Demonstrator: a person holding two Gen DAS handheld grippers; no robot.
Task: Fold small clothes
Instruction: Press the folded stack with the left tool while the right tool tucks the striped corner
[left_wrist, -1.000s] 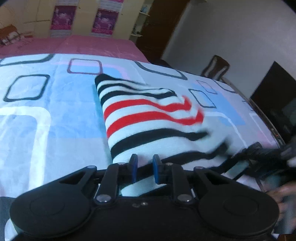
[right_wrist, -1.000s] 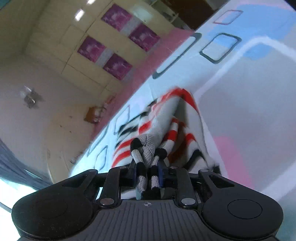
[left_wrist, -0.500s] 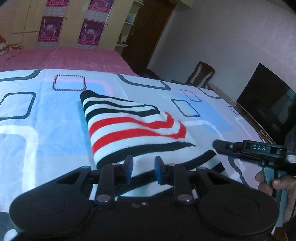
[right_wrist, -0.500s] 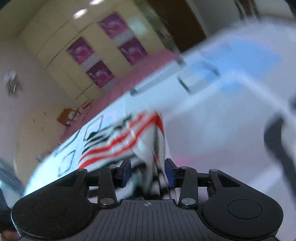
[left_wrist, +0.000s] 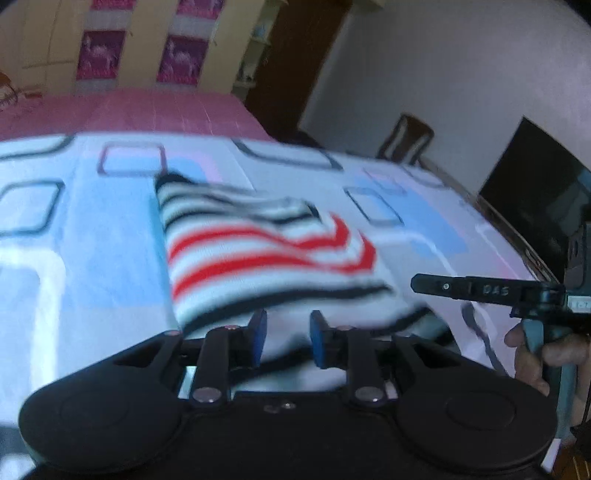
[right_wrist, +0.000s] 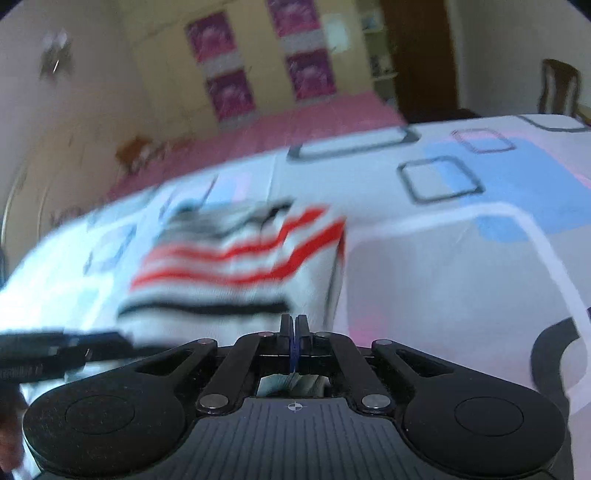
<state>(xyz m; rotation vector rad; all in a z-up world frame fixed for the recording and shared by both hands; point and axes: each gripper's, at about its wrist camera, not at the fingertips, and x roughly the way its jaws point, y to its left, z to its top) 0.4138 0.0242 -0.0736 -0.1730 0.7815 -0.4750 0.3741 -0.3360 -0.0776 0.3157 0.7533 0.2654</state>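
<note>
Our left tongs (left_wrist: 284, 338) stand with a clear gap between the blue pads (left_wrist: 257, 334), and nothing is caught in that gap; the near edge of the sweater (left_wrist: 258, 251) shows through it, though we cannot tell whether the pads touch the cloth. Our right tongs (right_wrist: 294, 326) have their two fingers pressed together with only a thin blue line between them, and we see no cloth in the grip. In the left view those right tongs (left_wrist: 480, 290) reach in from the right edge, held by a hand (left_wrist: 535, 354), their tip just beside the sweater's near right corner.

The sweater is white with black and red stripes. It lies folded into a rough rectangle on the bed (left_wrist: 92, 251), on a sheet (right_wrist: 443, 277) that is pale blue and white with dark rounded squares. A folded layer lies across the top toward the far right. In the right view the sweater (right_wrist: 240, 258) sits to the left of and just beyond the shut fingers. The left tongs (right_wrist: 55, 354) enter that view low on the left, blurred, over the sweater's near edge.

Beyond the patterned sheet runs a pink cover (left_wrist: 147, 114). A chair (left_wrist: 406, 140) and a dark screen (left_wrist: 535, 195) stand to the right of the bed, and pink posters (left_wrist: 99, 55) hang on the far wardrobe. Both views are smeared by motion.
</note>
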